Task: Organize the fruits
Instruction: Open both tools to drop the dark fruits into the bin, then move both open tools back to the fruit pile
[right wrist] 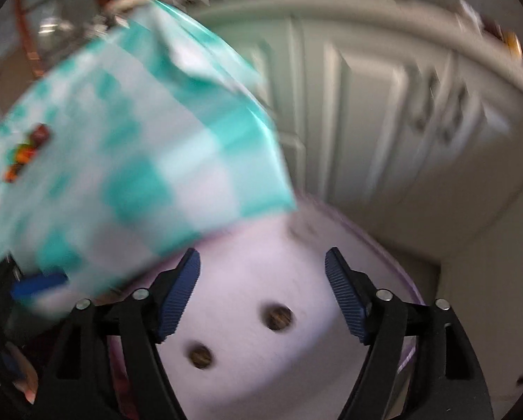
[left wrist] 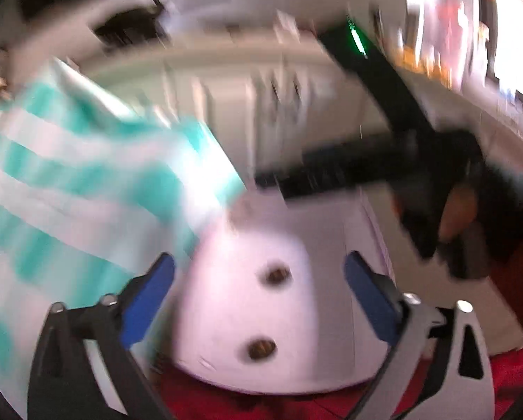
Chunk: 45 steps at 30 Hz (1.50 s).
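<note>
Both hand-held grippers, left (left wrist: 259, 301) and right (right wrist: 263, 294), hang spread and empty over the white stool (right wrist: 261, 280) beside the checked bag (right wrist: 128, 161), no fruit visible

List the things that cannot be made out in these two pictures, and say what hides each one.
- Fruits: none recognisable in either view; motion blur smears everything.
- Checked bag: contents hidden by its own teal and white sides.
- Round white surface: partly covered by the bag in both views.
- Right gripper in the left wrist view: a dark blur.
- Cabinet doors: handles and details blurred.
</note>
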Motion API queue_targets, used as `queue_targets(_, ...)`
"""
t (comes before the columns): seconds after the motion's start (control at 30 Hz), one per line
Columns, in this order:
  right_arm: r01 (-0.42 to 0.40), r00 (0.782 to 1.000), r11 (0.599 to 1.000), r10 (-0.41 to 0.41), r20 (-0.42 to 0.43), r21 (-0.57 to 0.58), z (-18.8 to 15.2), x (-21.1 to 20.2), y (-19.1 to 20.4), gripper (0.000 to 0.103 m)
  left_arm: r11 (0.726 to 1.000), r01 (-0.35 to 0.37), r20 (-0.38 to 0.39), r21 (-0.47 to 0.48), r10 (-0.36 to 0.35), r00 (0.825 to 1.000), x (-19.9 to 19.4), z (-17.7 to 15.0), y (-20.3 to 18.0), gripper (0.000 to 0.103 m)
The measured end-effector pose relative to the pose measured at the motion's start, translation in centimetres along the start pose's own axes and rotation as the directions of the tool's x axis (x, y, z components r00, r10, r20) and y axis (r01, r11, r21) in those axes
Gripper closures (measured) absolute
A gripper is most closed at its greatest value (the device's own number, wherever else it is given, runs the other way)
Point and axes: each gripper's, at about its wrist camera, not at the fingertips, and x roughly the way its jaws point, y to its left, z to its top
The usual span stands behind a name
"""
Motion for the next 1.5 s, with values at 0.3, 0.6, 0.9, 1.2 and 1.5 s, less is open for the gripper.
queue_targets(0.3, -0.187, 0.966, 0.957, 0.221, 0.138, -0.220, 5.0, -3.1, 17.4, 0.015, 0.805, -0.365, 0.108, -0.468, 0.461, 0.881, -14.0, -2.6, 15.1, 0.001)
queue_targets(0.6, -0.221, 0.971, 0.891, 0.240, -0.003, -0.395, 9.7, 9.4, 35.1, 0.015, 0.115, -0.624, -0.368, -0.773, 0.721, 0.587, -22.8, -10.9, 35.8, 0.001)
queue_targets(0.9, -0.239, 0.970, 0.813, 0.230, -0.083, -0.531, 15.8, 19.2, 46.9, 0.016, -0.048, -0.568, -0.411, -0.822, 0.740, 0.532, -25.1, -15.2, 39.4, 0.001)
queue_targets(1.2, -0.267, 0.962, 0.727, 0.236, -0.134, -0.632, 18.2, 23.4, 52.4, 0.017, -0.036, -0.538, -0.372, -0.842, 0.760, 0.532, -24.7, -15.7, 39.4, 0.001)
queue_targets(1.5, -0.329, 0.943, 0.695, 0.282, -0.178, -0.639, 19.6, 24.9, 55.8, 0.018, -0.053, -0.506, -0.362, -0.861, 0.762, 0.537, -24.6, -16.1, 39.3, 0.001)
